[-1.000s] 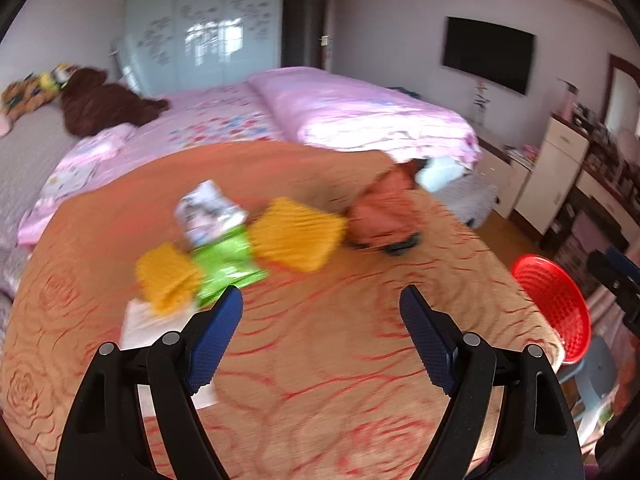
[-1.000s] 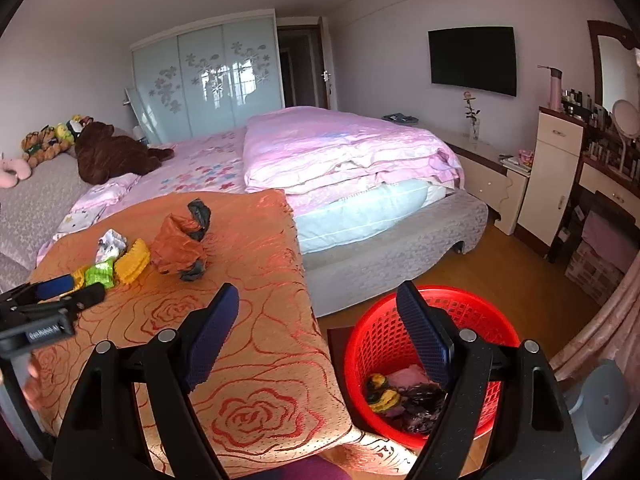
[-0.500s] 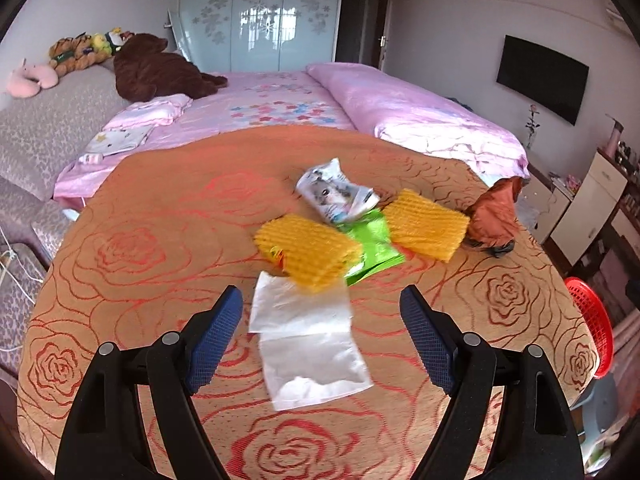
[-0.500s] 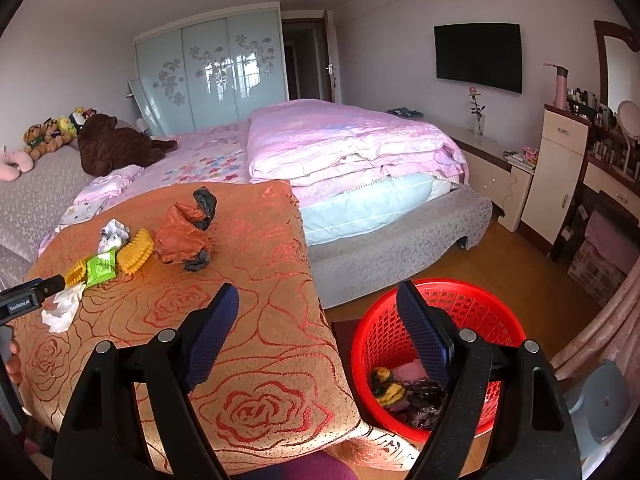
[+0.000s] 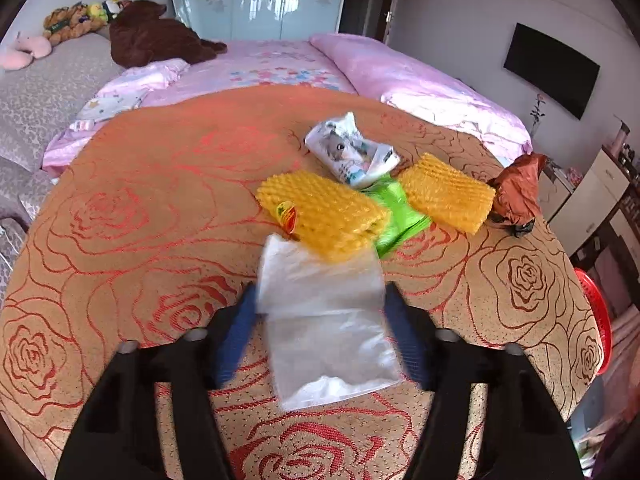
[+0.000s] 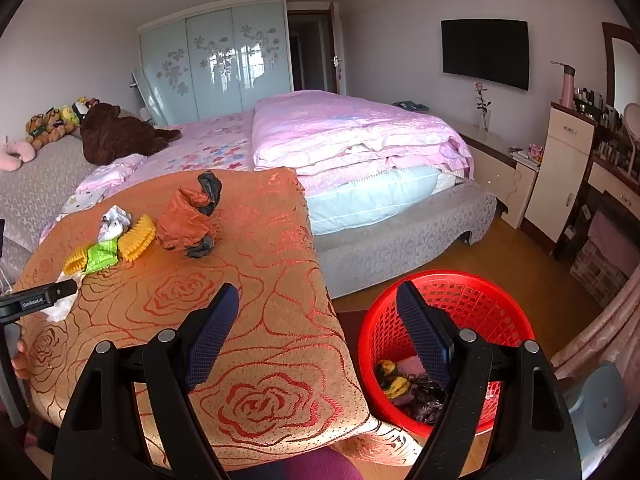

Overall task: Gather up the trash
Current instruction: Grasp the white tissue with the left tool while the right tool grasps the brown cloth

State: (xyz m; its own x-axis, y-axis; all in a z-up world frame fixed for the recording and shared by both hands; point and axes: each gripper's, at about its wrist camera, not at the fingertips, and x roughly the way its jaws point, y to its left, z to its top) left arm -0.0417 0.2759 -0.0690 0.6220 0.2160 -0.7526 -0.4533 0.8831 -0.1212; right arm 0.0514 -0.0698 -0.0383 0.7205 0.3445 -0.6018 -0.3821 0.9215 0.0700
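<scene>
Orange rose-patterned cloth on the table (image 5: 120, 208) carries all remaining litter. Red plastic mesh basket (image 6: 460, 304) stands on the floor off the table's right edge, directly beyond the right gripper (image 6: 316, 340), which is released and holds nothing. Clear, flimsy plastic bag (image 5: 324, 320) lies flat between the spread fingers of the left gripper (image 5: 320, 332), its long axis running away from the claw toward the yellow foam netting (image 5: 324, 212). Left is nearer; nothing is clenched yet.

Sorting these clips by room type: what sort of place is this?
A home bedroom, almost certainly: a bed with pink bedding, stuffed toys beside it, and a wall-mounted TV opposite.
</scene>
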